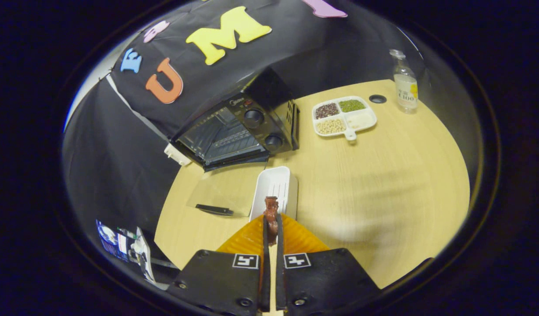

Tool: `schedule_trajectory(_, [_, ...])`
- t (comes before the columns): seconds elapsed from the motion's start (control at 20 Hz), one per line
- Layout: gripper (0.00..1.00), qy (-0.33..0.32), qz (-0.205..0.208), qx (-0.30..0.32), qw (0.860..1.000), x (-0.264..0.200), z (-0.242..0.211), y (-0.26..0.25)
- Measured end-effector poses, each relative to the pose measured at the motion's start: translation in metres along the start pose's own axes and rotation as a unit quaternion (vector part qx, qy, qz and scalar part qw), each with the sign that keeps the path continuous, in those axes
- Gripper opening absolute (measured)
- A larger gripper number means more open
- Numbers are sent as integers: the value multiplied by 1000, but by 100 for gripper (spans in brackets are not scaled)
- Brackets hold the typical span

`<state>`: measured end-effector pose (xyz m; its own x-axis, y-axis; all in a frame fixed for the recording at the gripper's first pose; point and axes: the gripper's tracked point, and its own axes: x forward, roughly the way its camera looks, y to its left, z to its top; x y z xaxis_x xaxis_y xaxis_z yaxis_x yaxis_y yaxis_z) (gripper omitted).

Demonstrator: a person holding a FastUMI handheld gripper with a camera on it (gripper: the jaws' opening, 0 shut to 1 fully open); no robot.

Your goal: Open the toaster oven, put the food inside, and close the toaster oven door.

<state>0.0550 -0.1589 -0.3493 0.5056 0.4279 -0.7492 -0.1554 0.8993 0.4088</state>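
The jaws pinch the brown food [271, 210] before the open toaster oven [234, 131]; carry it level, straight inside.

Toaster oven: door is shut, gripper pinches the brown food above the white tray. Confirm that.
Not quite: the toaster oven door is open, folded down onto the table, as the gripper view shows. The gripper does pinch the brown food above the white tray.

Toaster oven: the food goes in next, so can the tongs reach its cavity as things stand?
Probably yes: the toaster oven has its door folded down, and the tongs, shut on the food, have just the white tray ahead.
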Motion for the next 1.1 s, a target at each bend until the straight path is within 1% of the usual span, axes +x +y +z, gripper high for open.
schedule_trajectory(0.1, [8, -18, -12, -21, 1000, -10, 7, 7])
schedule_trajectory(0.2, [8, -34, -39, -61, 997, -22, 12, 14])
schedule_trajectory(0.35, [7, -48, -61, -103, 992, -31, 18, 31])
schedule_trajectory(0.5, [7, -69, -87, -145, 983, -35, 22, 52])
schedule_trajectory(0.65, [8, -87, -113, -202, 969, -25, 24, 81])
schedule_trajectory(0.85, [8, -104, -112, -248, 957, -1, 18, 130])
schedule_trajectory(1.1, [8, -149, -94, -243, 954, 34, 18, 177])
